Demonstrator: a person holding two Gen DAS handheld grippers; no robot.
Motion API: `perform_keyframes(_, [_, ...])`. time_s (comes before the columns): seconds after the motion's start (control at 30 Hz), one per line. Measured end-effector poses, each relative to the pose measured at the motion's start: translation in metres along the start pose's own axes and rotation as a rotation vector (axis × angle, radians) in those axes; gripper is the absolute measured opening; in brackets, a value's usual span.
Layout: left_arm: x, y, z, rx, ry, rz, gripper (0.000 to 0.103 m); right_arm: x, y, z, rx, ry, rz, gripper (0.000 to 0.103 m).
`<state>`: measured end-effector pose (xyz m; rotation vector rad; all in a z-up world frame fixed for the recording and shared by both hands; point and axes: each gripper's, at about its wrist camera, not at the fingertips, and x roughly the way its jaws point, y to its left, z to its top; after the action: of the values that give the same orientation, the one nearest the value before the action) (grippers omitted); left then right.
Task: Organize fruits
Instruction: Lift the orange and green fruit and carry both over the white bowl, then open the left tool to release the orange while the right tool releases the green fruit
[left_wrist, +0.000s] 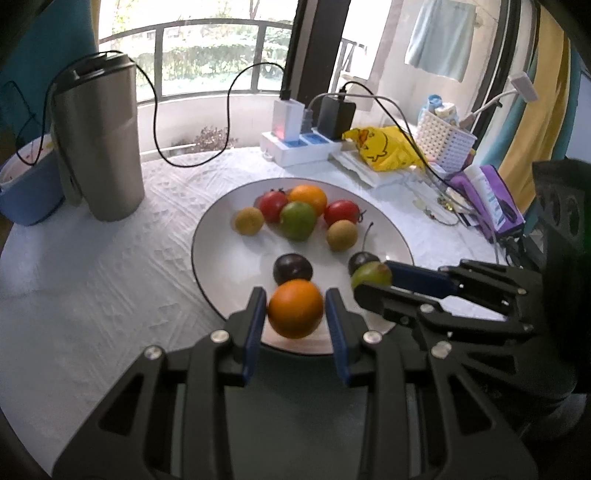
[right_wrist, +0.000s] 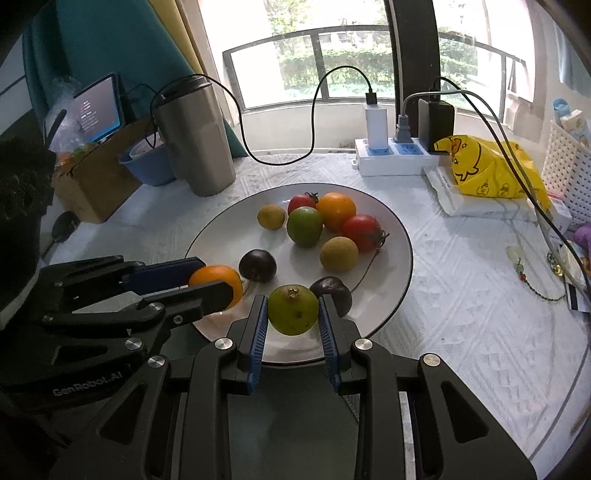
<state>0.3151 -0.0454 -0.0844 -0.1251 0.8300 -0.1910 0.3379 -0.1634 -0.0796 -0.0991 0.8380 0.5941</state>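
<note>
Left gripper, black frame with blue pads, points forward and down over the near rim of the round white plate. It is clenched on a small round orange fruit, pads pressing on both sides; the fruit sits just above the plate's near edge.

Right gripper, same build, is pitched down alike beside the left one. It grasps a small round green fruit, calyx end facing the camera, also over the plate's near rim. In the left wrist view the right gripper reaches in from the right edge, fingers lying sideways.

The two grippers are side by side, near each other, not touching.

On the plate: two dark purple round fruits, two red tomatoes, a larger orange fruit, a green round fruit, two yellow-brown round fruits.

Plate rests on a white textured tablecloth. Tall steel tumbler stands beyond, to the left.
</note>
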Motion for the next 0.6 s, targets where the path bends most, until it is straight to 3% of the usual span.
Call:
perform_keyframes(0.23, [-0.005, -0.001, 0.001, -0.003, -0.006, -0.010, 0.035, -0.001, 0.002, -0.001, -0.004, 0.006, -0.016, 0.030])
perform_keyframes(0.4, [-0.014, -0.001, 0.000, -0.004, -0.021, -0.006, 0.035, -0.008, 0.003, 0.000, 0.006, -0.004, -0.034, 0.043])
perform_keyframes(0.6, [-0.028, 0.000, -0.002, -0.005, -0.041, 0.001, 0.035, -0.019, 0.009, -0.001, 0.003, -0.020, -0.042, 0.043])
